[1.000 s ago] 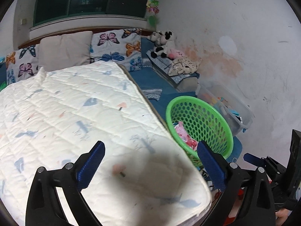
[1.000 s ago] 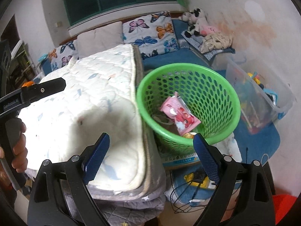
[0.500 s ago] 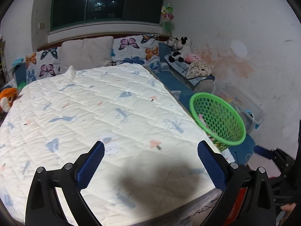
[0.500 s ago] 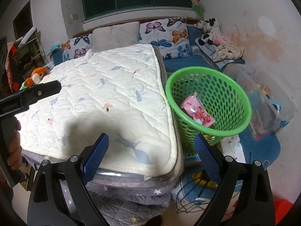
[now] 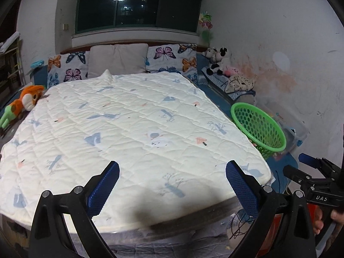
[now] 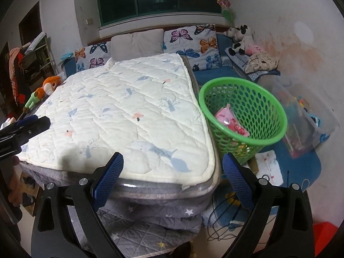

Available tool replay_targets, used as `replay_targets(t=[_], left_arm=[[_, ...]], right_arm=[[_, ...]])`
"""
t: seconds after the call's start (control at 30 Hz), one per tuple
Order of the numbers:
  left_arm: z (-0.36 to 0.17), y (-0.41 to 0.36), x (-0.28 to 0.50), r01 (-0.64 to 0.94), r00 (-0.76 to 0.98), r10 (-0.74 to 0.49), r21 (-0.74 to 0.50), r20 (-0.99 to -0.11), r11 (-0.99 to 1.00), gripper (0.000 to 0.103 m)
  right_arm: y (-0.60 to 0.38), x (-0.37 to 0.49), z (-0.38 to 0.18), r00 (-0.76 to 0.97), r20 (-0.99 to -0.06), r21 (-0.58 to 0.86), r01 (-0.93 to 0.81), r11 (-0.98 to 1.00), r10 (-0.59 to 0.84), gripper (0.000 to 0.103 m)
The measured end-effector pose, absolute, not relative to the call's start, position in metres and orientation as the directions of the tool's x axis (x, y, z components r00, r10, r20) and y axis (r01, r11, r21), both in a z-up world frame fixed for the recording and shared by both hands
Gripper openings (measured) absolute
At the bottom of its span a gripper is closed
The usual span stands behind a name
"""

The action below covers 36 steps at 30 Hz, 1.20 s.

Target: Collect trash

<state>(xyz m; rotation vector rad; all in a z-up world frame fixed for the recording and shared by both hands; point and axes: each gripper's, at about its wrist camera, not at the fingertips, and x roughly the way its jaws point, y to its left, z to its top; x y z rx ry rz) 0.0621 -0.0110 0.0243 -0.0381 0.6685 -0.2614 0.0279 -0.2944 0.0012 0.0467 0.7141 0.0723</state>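
Both grippers are standing open and are holding nothing. Left gripper [image 5: 172, 180] is hovering over the foot edge of the bed [image 5: 133, 129], with its blue fingers [image 5: 103, 188] spread wide above the white quilt [image 5: 120, 118]. Right gripper [image 6: 172, 172] is hanging near the foot corner of the bed on the basket side, also with the jaws wide apart.

Green basket [image 6: 244, 116] is standing on the floor, just beside the side edge of the bed, and it is tilting a little toward the camera. Inside it a pink wrapper [image 6: 231, 123] is lying against the wall of the basket, with its long axis running from the upper left to the lower right in the right wrist view. Some more small trash is lying under it, but I cannot tell what it is.

Butterfly pillows [image 5: 172, 57] are leaning at the head edge of the bed. An orange plush toy [image 5: 25, 99] is lying at the far side edge. A clear storage box [image 6: 309, 118] is standing beyond the basket, near the wall.
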Motion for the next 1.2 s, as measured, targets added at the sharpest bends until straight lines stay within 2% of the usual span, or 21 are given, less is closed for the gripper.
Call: replay_targets(t=[0.2, 0.37, 1.2], left_arm=[[0.025, -0.001, 0.040, 0.212, 0.775, -0.210, -0.068, -0.596, 0.975, 0.096], [0.023, 0.006, 0.029, 0.203, 0.776, -0.219, -0.095, -0.592, 0.975, 0.096], [0.007, 0.017, 0.011, 0.158, 0.777, -0.164, -0.064, -0.607, 0.985, 0.096]], right_arm=[[-0.289, 0.015, -0.004, 0.754, -0.651, 0.085, -0.046, 0.995, 0.090, 0.093], [-0.283, 0.010, -0.004, 0.752, -0.650, 0.099, -0.056, 0.993, 0.108, 0.093], [-0.263, 0.001, 0.001, 0.747, -0.651, 0.089, -0.101, 0.991, 0.134, 0.097]])
